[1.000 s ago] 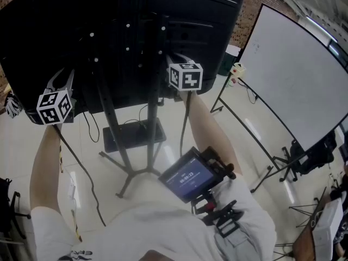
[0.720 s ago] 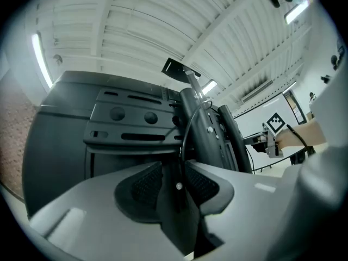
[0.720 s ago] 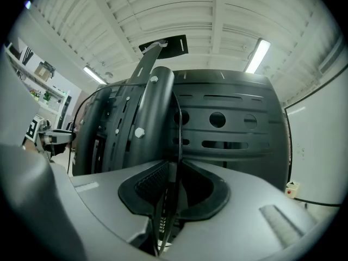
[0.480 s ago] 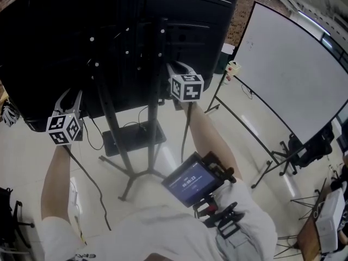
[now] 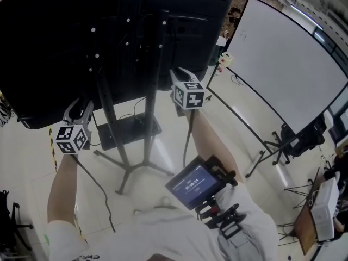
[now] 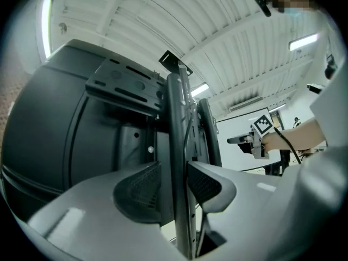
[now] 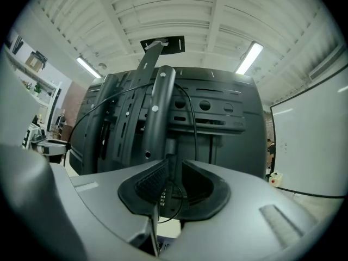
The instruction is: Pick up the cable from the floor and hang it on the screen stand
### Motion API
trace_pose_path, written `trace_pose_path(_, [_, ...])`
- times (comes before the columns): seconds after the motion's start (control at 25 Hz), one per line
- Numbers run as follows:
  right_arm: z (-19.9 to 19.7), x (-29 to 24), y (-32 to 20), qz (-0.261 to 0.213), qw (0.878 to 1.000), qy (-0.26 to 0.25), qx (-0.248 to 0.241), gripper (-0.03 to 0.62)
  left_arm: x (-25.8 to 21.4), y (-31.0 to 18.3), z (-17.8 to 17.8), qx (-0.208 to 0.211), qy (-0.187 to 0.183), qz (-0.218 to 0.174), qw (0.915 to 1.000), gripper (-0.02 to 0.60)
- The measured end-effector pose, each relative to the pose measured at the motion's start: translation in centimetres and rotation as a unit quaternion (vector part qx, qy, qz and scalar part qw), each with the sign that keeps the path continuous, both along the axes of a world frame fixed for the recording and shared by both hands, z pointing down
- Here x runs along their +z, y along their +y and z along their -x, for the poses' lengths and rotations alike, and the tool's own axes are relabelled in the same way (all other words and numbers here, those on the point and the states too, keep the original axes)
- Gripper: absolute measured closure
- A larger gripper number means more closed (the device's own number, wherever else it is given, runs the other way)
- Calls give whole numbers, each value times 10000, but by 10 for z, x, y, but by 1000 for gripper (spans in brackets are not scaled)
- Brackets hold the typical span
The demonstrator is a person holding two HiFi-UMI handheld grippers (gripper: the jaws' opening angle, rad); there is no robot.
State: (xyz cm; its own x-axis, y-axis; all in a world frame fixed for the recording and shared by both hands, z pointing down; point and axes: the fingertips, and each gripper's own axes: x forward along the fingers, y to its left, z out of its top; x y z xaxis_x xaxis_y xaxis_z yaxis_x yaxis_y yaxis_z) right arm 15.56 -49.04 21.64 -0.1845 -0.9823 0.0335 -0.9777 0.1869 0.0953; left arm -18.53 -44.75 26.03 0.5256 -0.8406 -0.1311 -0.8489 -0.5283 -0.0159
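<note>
The big black screen (image 5: 65, 37) fills the top of the head view, its stand poles (image 5: 156, 80) running down to splayed legs. My left gripper (image 5: 80, 109) sits low by the left pole; its jaws have just been opening and stand open, with the pole (image 6: 176, 124) seen through the gap beyond the pads. A thin black cable (image 5: 98, 181) trails from it to the floor. My right gripper (image 5: 181, 74) is at the right pole, jaws just moved and now open, a thin loop of cable (image 7: 176, 197) hanging loose in the gap. More cable (image 7: 191, 118) drapes over the stand's bracket.
A whiteboard (image 5: 288, 75) on a tripod stands at the right. A flat black box (image 5: 128, 132) lies on the floor behind the stand's legs (image 5: 128, 170). A small device with a lit display (image 5: 193, 181) hangs at the person's chest.
Both grippers have come down along the stand, the left one much further. The left jaws have spread wider.
</note>
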Motion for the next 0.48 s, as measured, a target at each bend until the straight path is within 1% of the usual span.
trace_pose_path(0.16, [3, 11, 12, 80, 10000, -25, -46, 505, 17, 12, -1, -46, 84, 137, 9999, 437])
trace_pose_path(0.28, [4, 12, 21, 60, 9998, -115, -147, 508, 27, 24, 6, -284, 121, 263, 9992, 437])
trace_pose_path(0.36, [5, 11, 32, 16, 9995, -185, -249, 512, 25, 38, 8, -476, 123, 231, 9985, 439])
trace_pose_path(0.48, [2, 11, 53, -48, 9985, -255, -476, 518, 20, 64, -6, -652, 33, 110, 9978, 440])
